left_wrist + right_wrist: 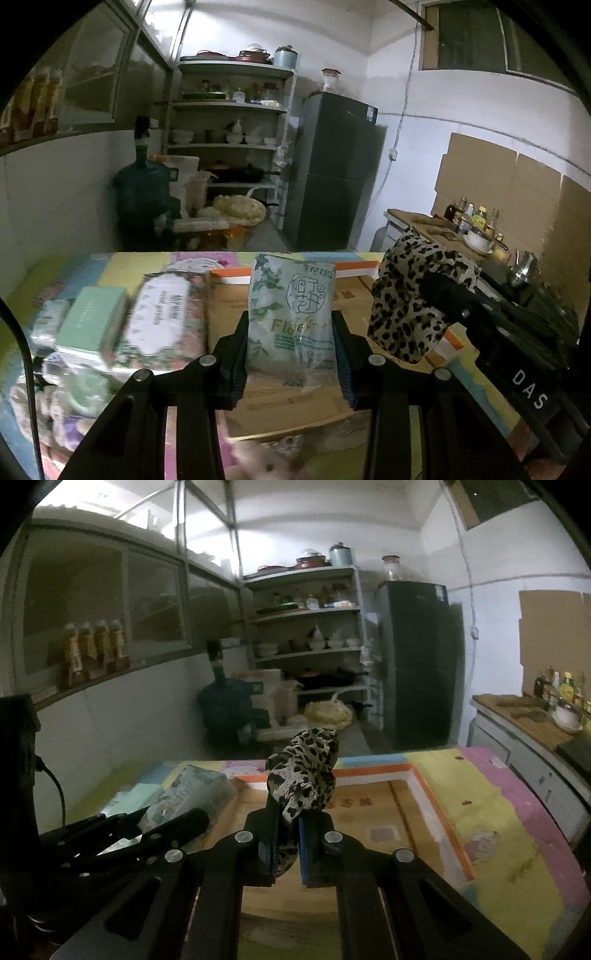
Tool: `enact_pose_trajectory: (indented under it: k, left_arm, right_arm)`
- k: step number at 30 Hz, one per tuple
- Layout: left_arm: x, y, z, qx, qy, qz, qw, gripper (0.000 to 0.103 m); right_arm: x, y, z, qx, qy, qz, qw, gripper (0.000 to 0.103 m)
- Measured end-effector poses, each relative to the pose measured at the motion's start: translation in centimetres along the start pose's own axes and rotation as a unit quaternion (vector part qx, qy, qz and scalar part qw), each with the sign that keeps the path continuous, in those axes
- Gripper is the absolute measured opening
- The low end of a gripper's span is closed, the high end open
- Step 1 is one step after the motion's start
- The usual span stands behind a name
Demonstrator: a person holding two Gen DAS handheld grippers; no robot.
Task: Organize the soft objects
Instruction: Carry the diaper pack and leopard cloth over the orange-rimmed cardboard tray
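My left gripper (pixel 291 354) is shut on a pale green tissue pack (pixel 291 314) with leaf print, held upright above an open cardboard box (pixel 280 402). My right gripper (pixel 288 843) is shut on a leopard-print cloth (pixel 304 775), which bunches up above the fingers over the same box (pixel 369 812). In the left wrist view the cloth (pixel 413 299) and the right gripper sit to the right, close beside the tissue pack. In the right wrist view the tissue pack (pixel 192 790) and the left gripper are at the left.
The box lies on a colourful patchwork mat (pixel 491 812). Left of the box are a floral wipes pack (pixel 159 317), a mint green box (pixel 92 321) and other soft items. Beyond are a shelf rack (pixel 229 140), a water jug (pixel 142 199), a fridge (pixel 332 173) and a counter (pixel 524 716).
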State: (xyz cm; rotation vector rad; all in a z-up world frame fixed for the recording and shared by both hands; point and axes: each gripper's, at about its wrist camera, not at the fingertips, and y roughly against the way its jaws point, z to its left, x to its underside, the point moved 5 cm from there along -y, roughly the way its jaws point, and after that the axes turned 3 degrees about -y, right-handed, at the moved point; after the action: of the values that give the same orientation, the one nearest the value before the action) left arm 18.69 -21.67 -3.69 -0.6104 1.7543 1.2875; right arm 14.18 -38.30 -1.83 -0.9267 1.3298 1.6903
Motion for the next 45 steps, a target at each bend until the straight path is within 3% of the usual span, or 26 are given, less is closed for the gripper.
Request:
enact_pose_trajectory:
  k: [16,45]
  left_arm:
    - [1.2,-5.9,-4.4,0.006,0.006,0.036,0.9993,0.04]
    - [3.0,-12.2,-7.7,0.035,0.01,0.107,0.9936,0.04]
  right_arm:
    - [1.7,-1.8,-7.5,0.037,-0.03,0.035,0.998,0.008]
    - [3.8,-4.1,-11.6,0.048,-0.039,0.076,0.995,0.008]
